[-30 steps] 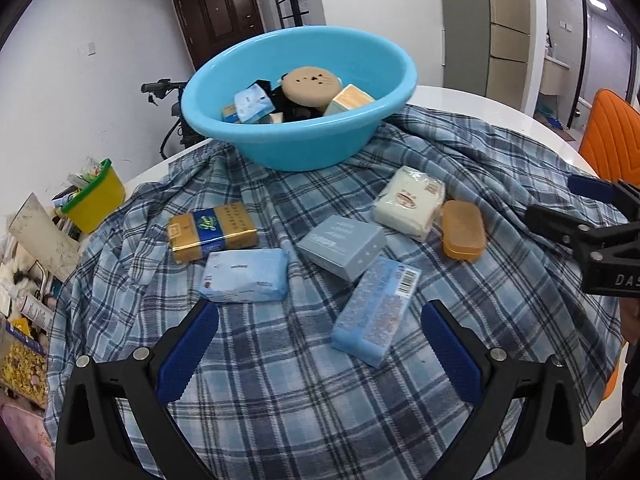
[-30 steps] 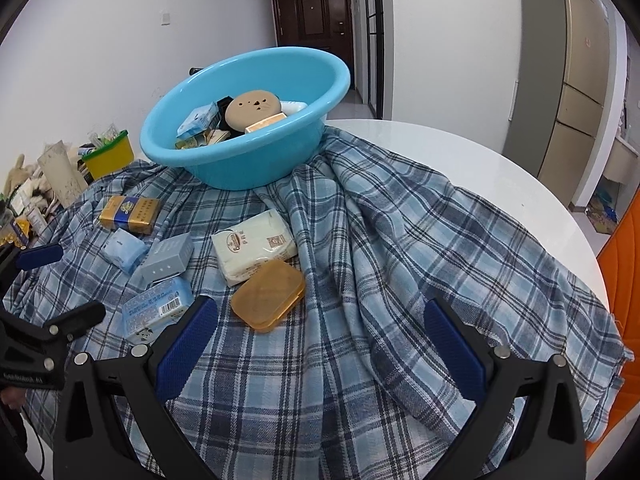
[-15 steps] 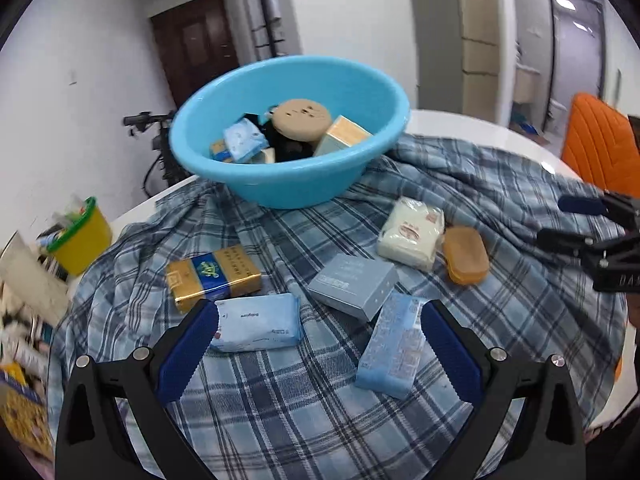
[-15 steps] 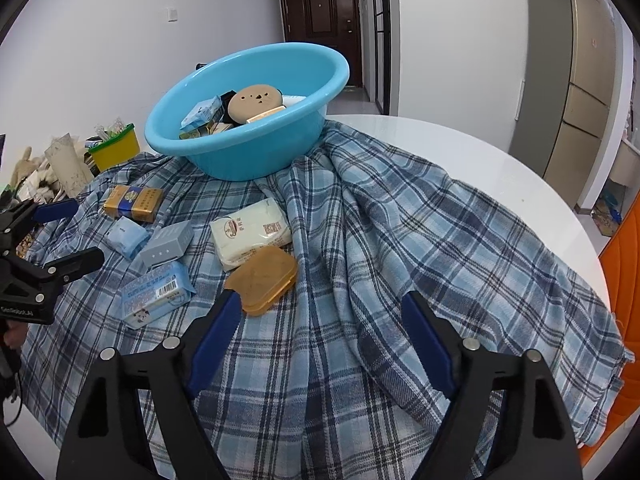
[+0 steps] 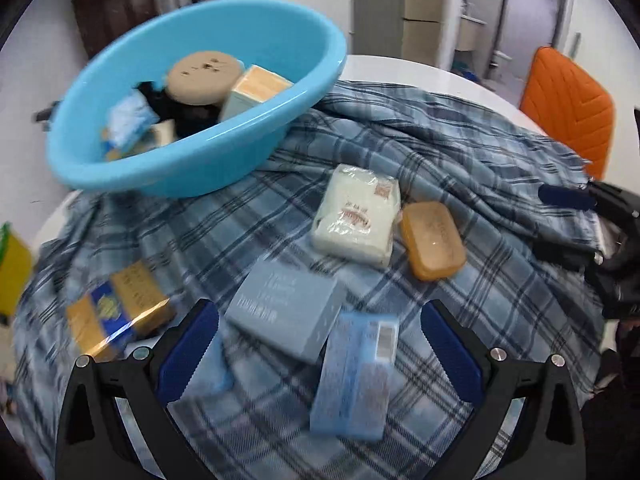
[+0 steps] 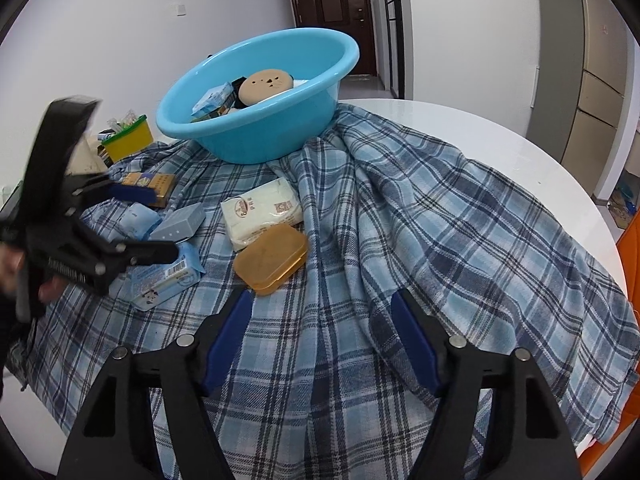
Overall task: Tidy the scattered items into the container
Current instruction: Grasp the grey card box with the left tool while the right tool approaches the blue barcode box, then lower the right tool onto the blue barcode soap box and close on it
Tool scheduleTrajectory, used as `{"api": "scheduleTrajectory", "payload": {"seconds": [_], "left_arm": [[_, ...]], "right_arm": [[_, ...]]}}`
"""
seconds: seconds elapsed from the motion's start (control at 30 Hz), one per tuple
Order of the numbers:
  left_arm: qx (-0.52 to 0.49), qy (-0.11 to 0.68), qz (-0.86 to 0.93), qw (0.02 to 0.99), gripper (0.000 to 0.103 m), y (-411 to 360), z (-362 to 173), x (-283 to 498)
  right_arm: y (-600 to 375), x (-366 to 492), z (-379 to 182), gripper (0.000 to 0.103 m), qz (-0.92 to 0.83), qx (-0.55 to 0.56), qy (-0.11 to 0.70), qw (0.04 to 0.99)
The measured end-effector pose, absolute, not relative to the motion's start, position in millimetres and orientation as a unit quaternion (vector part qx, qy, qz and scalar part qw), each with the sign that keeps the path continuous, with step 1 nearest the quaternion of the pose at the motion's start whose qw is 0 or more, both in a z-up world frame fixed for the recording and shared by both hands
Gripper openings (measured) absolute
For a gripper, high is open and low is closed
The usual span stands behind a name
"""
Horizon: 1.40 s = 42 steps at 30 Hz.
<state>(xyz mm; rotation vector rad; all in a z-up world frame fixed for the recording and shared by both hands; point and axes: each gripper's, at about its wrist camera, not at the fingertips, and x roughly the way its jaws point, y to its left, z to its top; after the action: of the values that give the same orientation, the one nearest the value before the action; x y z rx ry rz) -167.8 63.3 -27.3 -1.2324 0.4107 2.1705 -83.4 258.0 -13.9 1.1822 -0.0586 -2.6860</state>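
Left wrist view: the left claw hangs open over the blue plaid cloth with nothing pressed between its blue pads. Between them lie a pale blue barcoded packet and, touching its far corner, a grey-blue box. A light blue tissue pack sits partly hidden behind the left pad. To the left lies a gold and blue carton, blurred. Further off, a white wrapped packet lies just beside an orange lidded soap case. Beyond them the blue basin stands on the cloth, holding a round tan-faced item, a cream and orange box, a small blue pack and something black. An orange chair stands at the far right.

From the right wrist camera, the right claw is open above bare cloth, nothing between its pads, and its jaws have just been closing. The soap case is just ahead of its left pad. At the left, a person's hand holds the left claw above the scattered packets. The white round worktop shows past the cloth's far edge, and a yellow tub with a green rim stands left of the basin
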Motion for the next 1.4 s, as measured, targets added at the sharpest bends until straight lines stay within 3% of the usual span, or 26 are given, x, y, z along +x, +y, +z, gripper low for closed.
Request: {"api": "scheduleTrajectory", "payload": {"seconds": [0.23, 0.57, 0.6, 0.67, 0.8, 1.03, 1.2, 1.4], "left_arm": [[-0.462, 0.218, 0.762, 0.397, 0.103, 61, -37, -191], [-0.521, 0.111, 0.721, 0.443, 0.100, 47, -64, -222], [-0.522, 0.088, 0.726, 0.439, 0.088, 42, -62, -225], [-0.528, 0.051, 0.737, 0.420, 0.072, 35, -61, -232], [-0.521, 0.066, 0.759, 0.385, 0.072, 32, -56, -222], [-0.456, 0.122, 0.831, 0.293, 0.071, 27, -22, -167], [-0.480, 0.159, 0.840, 0.199, 0.070, 16, -16, -124], [-0.481, 0.128, 0.849, 0.175, 0.070, 3, -21, -78]], "right_arm": [[255, -87, -18, 0.071, -0.905, 0.411, -0.019, 0.108], [246, -97, -21, 0.071, -0.900, 0.418, -0.025, 0.124], [245, -98, -21, 0.068, -0.899, 0.419, -0.025, 0.125], [245, -97, -22, 0.064, -0.898, 0.421, -0.026, 0.123], [246, -92, -19, 0.058, -0.899, 0.419, -0.027, 0.125], [252, -83, -8, 0.058, -0.900, 0.412, -0.028, 0.136], [241, -79, -5, 0.058, -0.896, 0.414, -0.012, 0.163], [208, -80, -3, 0.056, -0.882, 0.421, 0.044, 0.206]]}}
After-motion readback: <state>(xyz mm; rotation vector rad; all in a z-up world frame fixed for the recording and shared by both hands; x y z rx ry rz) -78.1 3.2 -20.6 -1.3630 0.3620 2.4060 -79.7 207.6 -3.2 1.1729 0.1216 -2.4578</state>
